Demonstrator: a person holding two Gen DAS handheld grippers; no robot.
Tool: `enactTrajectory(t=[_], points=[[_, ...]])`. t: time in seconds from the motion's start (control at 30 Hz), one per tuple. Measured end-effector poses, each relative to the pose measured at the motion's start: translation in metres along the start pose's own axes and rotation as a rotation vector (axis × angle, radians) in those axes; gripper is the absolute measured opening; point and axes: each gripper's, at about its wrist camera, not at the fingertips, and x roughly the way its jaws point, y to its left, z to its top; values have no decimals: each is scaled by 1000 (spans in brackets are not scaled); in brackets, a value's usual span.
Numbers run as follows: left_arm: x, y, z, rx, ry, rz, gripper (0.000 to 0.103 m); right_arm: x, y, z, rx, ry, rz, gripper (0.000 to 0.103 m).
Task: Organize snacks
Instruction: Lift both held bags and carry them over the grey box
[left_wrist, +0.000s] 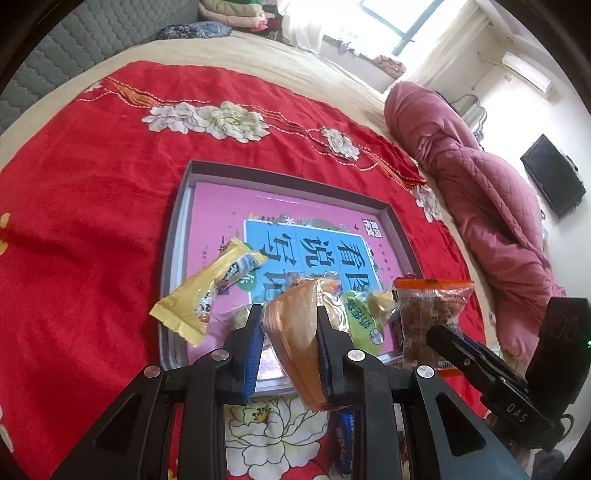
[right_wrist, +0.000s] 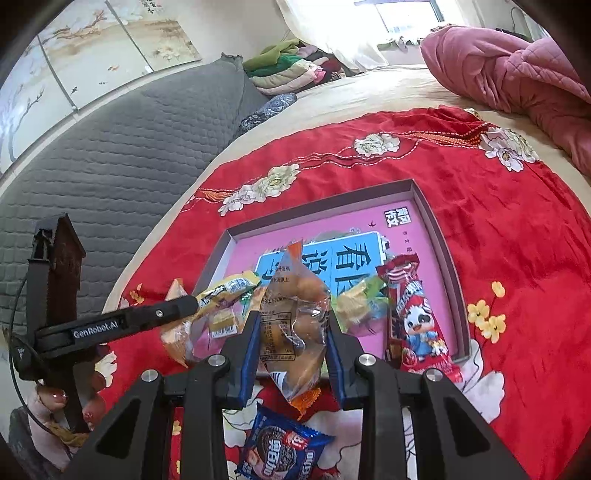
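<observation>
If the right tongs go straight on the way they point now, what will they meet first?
Probably the pink book lying in the shallow box. The right tongs already grip a clear bread packet; depth is uncertain.

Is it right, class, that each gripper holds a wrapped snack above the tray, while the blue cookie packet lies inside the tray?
Not quite. The right wrist view shows the blue cookie packet lying on the red blanket, outside the tray. Both grippers do hold wrapped snacks.
</observation>
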Motion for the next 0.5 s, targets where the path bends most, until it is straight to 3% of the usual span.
enactTrajectory(t=[0.5], points=[[24, -4, 0, 32, 41, -15, 27, 14, 6, 7, 6, 10, -18, 32]])
